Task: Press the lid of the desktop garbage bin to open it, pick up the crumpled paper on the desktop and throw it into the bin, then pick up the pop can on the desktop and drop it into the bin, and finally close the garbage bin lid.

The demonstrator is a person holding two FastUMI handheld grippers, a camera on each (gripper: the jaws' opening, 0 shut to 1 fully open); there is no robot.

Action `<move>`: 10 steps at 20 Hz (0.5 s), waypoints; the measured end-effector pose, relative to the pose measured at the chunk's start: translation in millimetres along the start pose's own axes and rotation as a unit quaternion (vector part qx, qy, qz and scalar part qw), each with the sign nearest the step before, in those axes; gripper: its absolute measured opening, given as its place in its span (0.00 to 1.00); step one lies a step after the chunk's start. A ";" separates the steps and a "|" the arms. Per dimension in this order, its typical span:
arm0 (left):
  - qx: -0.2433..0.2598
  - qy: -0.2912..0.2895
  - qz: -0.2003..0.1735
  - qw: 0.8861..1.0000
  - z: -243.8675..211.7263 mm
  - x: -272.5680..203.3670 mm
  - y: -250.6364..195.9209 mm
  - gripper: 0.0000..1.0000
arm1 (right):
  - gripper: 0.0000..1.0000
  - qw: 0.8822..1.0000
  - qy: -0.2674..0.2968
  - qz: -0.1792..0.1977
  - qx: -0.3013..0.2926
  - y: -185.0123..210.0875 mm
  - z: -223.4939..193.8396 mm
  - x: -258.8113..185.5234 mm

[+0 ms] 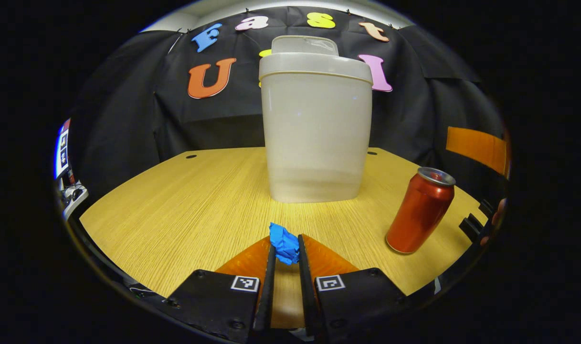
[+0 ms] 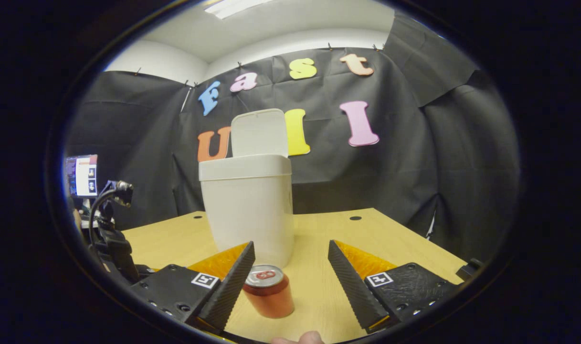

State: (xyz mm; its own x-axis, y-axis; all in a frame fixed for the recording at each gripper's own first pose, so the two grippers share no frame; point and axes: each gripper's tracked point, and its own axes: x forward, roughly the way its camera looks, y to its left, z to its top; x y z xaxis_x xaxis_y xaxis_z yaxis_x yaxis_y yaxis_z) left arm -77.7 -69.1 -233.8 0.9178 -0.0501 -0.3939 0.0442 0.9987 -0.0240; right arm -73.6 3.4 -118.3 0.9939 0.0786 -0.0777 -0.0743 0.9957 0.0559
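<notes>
Between the fingers of the left gripper (image 1: 285,253), right at their tips, sits the crumpled blue paper ball (image 1: 284,242), and the two fingers stand narrow with both inner faces against it, so I call that a pinch on the paper. Straight ahead of this tool, beyond the tips, stands the tall translucent white plastic garbage bin (image 1: 316,134) on the pale wooden desktop (image 1: 185,205), its flip lid (image 1: 303,45) tipped up behind the rim. Off to the tool's right, well apart from the paper, the red aluminium pop can (image 1: 420,210) stands upright.

Over on the right gripper (image 2: 290,267), the fingers are spread wide; the can sits low between them, nearer the left finger, touching neither as far as I can tell. Ahead of them the bin shows its lid raised.

So the lid step looks done, and the paper step is in hand. Next, by my reading, the left tool must lift the ball, carry it forward and up over the bin's rim, and only then let go. The can waits its turn.
</notes>
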 end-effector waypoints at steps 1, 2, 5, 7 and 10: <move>0.000 -0.008 0.000 1.000 6.3 0.3 1.3 0.29 | 0.96 1.000 0.003 0.002 -0.002 3.8 -2.2 -0.3; -0.001 -0.017 0.000 1.000 13.5 -0.8 2.8 0.29 | 0.96 1.000 0.006 0.004 -0.002 7.4 -3.8 -1.3; -0.007 -0.043 0.001 0.999 33.3 -6.0 8.9 0.29 | 0.96 1.000 0.022 0.003 -0.001 14.9 -16.2 -0.1; -0.015 -0.056 0.002 0.998 44.8 -7.5 14.4 0.29 | 0.96 0.999 0.033 -0.001 0.002 18.6 -24.5 1.3; -0.020 -0.073 0.001 0.997 59.2 -9.7 19.6 0.29 | 0.93 0.999 0.050 -0.008 -0.006 23.0 -40.3 5.8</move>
State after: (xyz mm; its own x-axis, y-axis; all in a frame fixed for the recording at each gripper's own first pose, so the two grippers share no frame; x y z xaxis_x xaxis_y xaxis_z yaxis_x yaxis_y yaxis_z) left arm -62.3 -48.7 -176.0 0.9659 -0.0430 -0.2554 0.0286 0.9978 -0.0600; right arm -72.8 28.8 -157.6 0.9820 0.0656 -0.1770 -0.0590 0.9974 0.0421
